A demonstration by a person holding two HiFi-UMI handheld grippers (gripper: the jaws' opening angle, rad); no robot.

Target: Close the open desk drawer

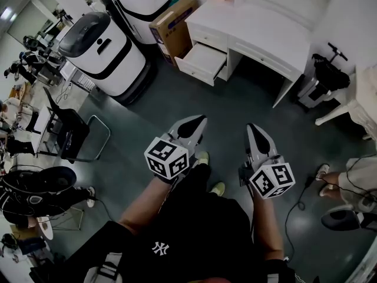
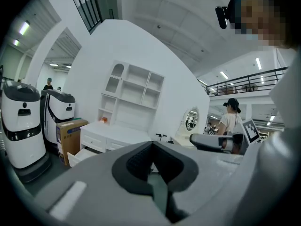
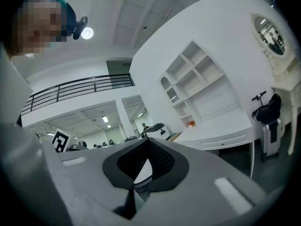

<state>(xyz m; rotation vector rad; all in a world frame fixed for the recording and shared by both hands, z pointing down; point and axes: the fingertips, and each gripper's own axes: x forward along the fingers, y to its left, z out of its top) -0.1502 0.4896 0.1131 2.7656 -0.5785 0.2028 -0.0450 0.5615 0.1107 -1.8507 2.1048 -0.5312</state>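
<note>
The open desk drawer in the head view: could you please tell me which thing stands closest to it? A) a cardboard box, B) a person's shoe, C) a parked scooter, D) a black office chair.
A: the cardboard box stands against the end of the white desk, right beside the open drawer, which is pulled out at that same end.

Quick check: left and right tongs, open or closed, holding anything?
Left tongs: closed, tips together, holding nothing.
Right tongs: closed, tips together, holding nothing.
</note>
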